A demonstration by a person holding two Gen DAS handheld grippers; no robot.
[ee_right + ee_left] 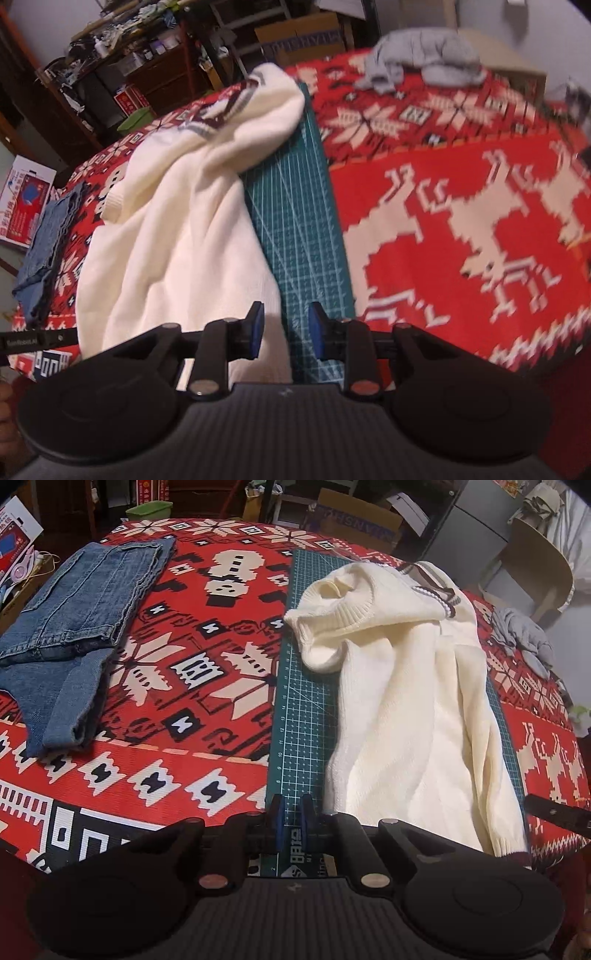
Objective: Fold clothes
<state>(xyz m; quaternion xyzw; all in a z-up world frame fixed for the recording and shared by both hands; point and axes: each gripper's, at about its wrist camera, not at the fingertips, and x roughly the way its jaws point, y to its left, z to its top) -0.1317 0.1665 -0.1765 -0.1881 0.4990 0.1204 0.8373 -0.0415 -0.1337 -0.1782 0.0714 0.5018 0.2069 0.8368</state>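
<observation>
Two tongs over table (184, 738): left tongs (291, 825) closed, empty; right tongs (286, 330) parted, empty, beside cream sweater (406, 709) on green mat (303, 701), likely for refolding.

The green cutting mat (303, 709) bears ruler numerals along its left edge; other printing is illegible.

So on the counter (207, 760) I count: one cream sweater (406, 701), one folded pair of jeans (74, 627), one grey garment (524, 638), one green cutting mat (303, 720), plus two hand-held grippers.
</observation>
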